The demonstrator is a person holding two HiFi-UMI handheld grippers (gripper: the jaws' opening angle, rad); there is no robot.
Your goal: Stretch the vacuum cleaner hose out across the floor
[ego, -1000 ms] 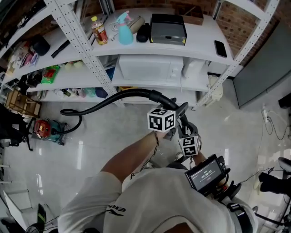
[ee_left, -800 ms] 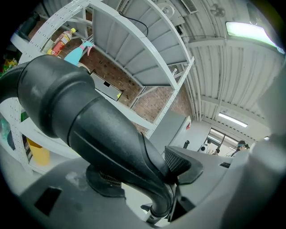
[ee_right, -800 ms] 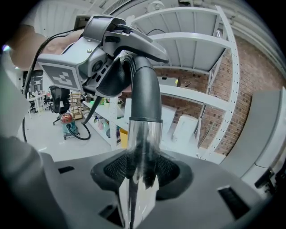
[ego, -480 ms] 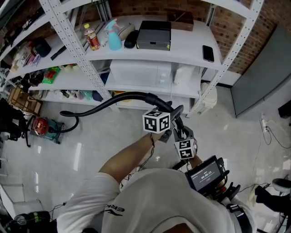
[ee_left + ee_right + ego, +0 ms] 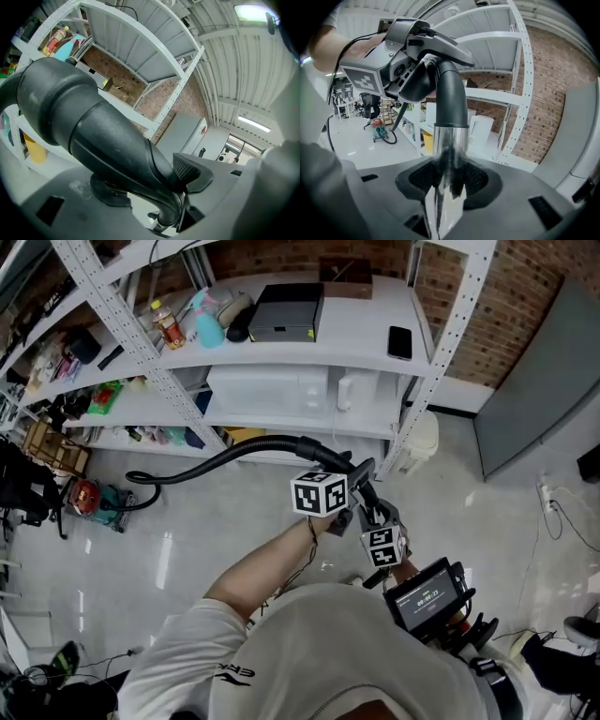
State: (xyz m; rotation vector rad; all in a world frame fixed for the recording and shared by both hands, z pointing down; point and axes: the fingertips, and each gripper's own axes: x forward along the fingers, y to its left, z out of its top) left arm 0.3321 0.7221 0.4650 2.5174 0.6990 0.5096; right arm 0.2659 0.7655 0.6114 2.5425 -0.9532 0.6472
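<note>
Glossy white floor (image 5: 187,549) under white metal shelving (image 5: 361,329) | my left gripper (image 5: 154,187) clamps black curved hose handle (image 5: 93,126) | right gripper (image 5: 445,183) clamps chrome metal tube (image 5: 449,145) | black ribbed vacuum hose (image 5: 234,450) arcs to red vacuum cleaner (image 5: 89,500)

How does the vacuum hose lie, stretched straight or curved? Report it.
Curved: the hose loops away from the vacuum cleaner on the floor and arcs up to its raised end.

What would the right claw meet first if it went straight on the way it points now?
The right claw is clamped on the vacuum hose's chrome tube. Beyond that, it would probably reach the white shelf rack, near its lower shelves; depth is unclear.
</note>
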